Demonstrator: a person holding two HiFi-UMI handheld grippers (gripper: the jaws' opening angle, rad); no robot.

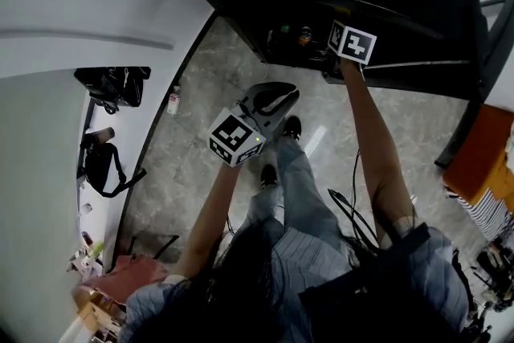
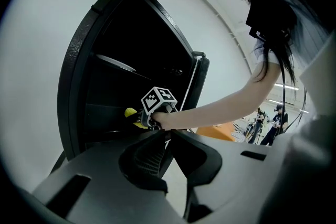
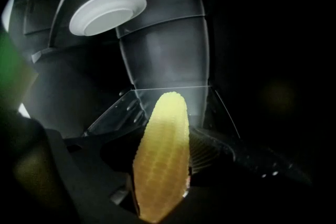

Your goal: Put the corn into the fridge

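Two tongs are seen: the right tongs (image 3: 165, 147) are clamped on the corn (image 3: 161, 165) inside the fridge (image 2: 105, 97); the left tongs (image 2: 167, 137) are pressed together, empty.

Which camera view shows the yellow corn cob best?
The right gripper view: the yellow corn cob fills the centre, clamped in the right gripper. The left gripper view shows only a distant yellow bit; the head view shows none.

One corn (image 3: 161, 155), one white plate (image 3: 107, 12), one fridge (image 2: 76, 60).
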